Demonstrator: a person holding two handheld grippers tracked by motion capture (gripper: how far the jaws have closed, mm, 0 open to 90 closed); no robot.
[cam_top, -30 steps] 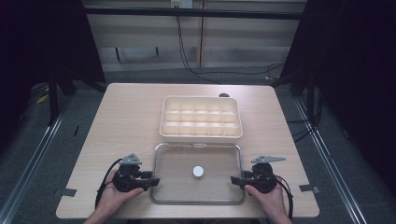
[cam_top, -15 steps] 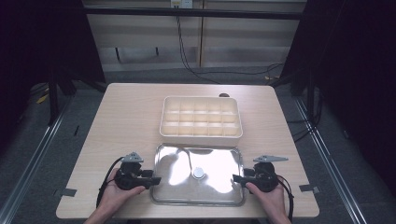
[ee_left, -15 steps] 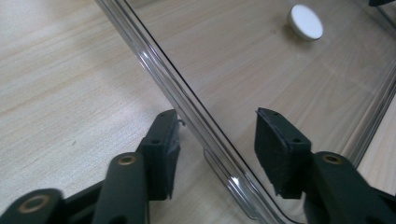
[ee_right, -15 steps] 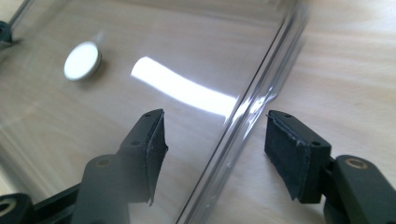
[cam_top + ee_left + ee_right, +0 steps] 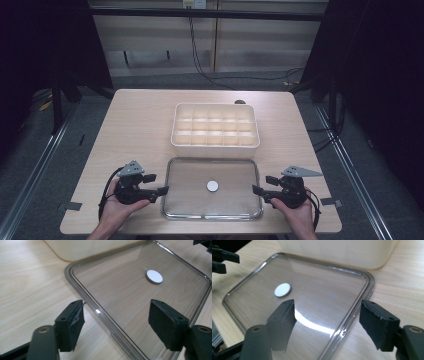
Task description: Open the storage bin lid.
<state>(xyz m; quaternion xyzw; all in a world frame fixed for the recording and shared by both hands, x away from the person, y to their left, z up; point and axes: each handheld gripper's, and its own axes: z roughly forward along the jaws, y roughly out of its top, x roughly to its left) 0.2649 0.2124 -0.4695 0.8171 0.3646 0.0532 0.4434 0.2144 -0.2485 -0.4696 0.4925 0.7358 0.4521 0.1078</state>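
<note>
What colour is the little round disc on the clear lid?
White disc, clearest in the left gripper view.

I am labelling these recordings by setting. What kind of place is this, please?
Probably a lab or recording workspace, not a home: a bare wooden table stands between dark metal frame posts, loose cables run along the floor, and only a compartment box and clear lid are laid out.

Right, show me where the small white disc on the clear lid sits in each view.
High view: white disc at the middle of the clear lid, between the two grippers.
Left gripper view: upper right, beyond the right jaw.
Right gripper view: upper left, just above the left jaw.
Shared landmark: the cream compartment box behind the lid.
</note>
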